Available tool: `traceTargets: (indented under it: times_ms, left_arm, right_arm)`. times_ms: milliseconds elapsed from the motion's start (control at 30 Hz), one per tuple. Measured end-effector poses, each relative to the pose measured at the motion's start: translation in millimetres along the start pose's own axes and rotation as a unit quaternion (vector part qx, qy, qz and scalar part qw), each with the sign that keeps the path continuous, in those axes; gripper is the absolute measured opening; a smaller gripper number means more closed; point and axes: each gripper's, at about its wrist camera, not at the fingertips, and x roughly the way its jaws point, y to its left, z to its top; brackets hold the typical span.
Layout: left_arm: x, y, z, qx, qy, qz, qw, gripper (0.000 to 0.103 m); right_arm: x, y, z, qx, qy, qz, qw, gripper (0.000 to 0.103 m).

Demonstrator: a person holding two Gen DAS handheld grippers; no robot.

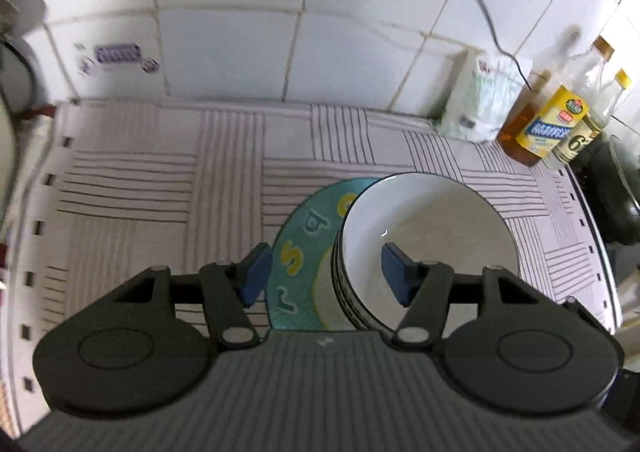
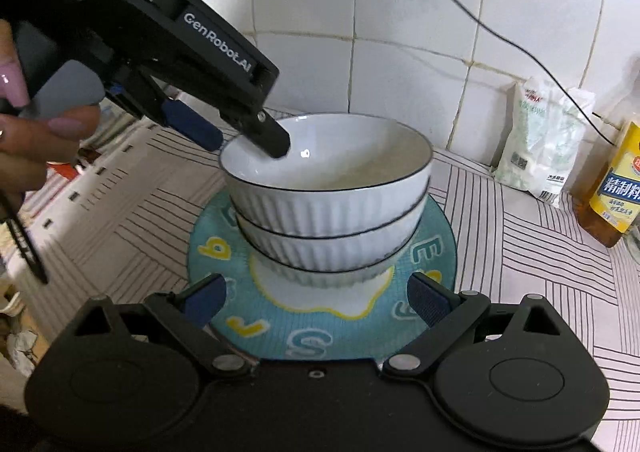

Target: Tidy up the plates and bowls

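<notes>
Bowls (image 2: pixel 328 188), three stacked, sit on the teal plate (image 2: pixel 308 332) on the striped cloth (image 1: pixel 160 180). Left gripper (image 2: pixel 248 140) hovers open astride the top bowl's rim, pads clear. Right gripper (image 2: pixel 320 300) open and empty near the plate's edge.

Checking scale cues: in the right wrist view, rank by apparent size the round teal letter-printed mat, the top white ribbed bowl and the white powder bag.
1. Round teal letter-printed mat
2. Top white ribbed bowl
3. White powder bag, which stands farther back, so its true size is unsure.
</notes>
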Motion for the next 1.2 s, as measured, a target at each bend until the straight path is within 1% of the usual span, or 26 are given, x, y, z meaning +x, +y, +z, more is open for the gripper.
traceTargets:
  times_ms: [67, 133, 167, 300, 367, 433, 500, 633, 767, 833, 900, 1100, 1200]
  left_arm:
    - [-17, -6, -5, 0.000, -0.027, 0.017, 0.9995, 0.063]
    - [-35, -16, -11, -0.006, -0.058, 0.056, 0.9967, 0.068]
    - [-44, -21, -13, -0.007, -0.069, 0.066, 0.9954, 0.069]
    - [-81, -33, -25, -0.015, -0.094, 0.077, 0.9925, 0.077]
    - [-95, -42, -31, -0.014, -0.100, 0.083, 0.9914, 0.083]
    - [-108, -49, -39, -0.009, -0.106, 0.090, 0.9902, 0.086]
    - [-116, -59, -47, -0.002, -0.104, 0.097, 0.9899, 0.088]
    - [-131, -75, -62, -0.005, -0.089, 0.107, 0.9903, 0.092]
    - [-143, -84, -75, -0.003, -0.084, 0.116, 0.9897, 0.092]
    - [-150, -87, -79, -0.008, -0.085, 0.120, 0.9891, 0.093]
    - [-156, -91, -85, -0.010, -0.077, 0.127, 0.9888, 0.094]
    - [-171, -106, -102, 0.004, -0.067, 0.144, 0.9873, 0.098]
    - [-175, -111, -109, 0.001, -0.063, 0.149, 0.9868, 0.098]
  right_arm:
    - [-8, -2, -4, -0.011, -0.008, 0.002, 1.000, 0.099]
    - [-20, -6, -8, -0.030, -0.009, 0.006, 0.999, 0.099]
    - [-25, -7, -10, -0.034, -0.011, 0.006, 0.999, 0.099]
    - [-49, -24, -14, -0.029, -0.015, 0.008, 0.999, 0.099]
    - [-63, -29, -12, -0.028, -0.019, 0.008, 0.999, 0.099]
    - [-78, -38, -10, -0.022, -0.019, 0.003, 1.000, 0.099]
    - [-90, -45, -9, -0.011, -0.018, -0.002, 1.000, 0.099]
    - [-108, -56, -8, 0.008, -0.003, -0.034, 0.999, 0.099]
    - [-130, -64, -8, 0.024, 0.001, -0.054, 0.998, 0.099]
    - [-141, -68, -10, 0.034, 0.001, -0.059, 0.998, 0.099]
    - [-150, -72, -13, 0.039, 0.003, -0.062, 0.997, 0.099]
    - [-177, -78, -22, 0.055, 0.002, -0.065, 0.996, 0.099]
    - [-190, -80, -24, 0.064, 0.002, -0.072, 0.995, 0.099]
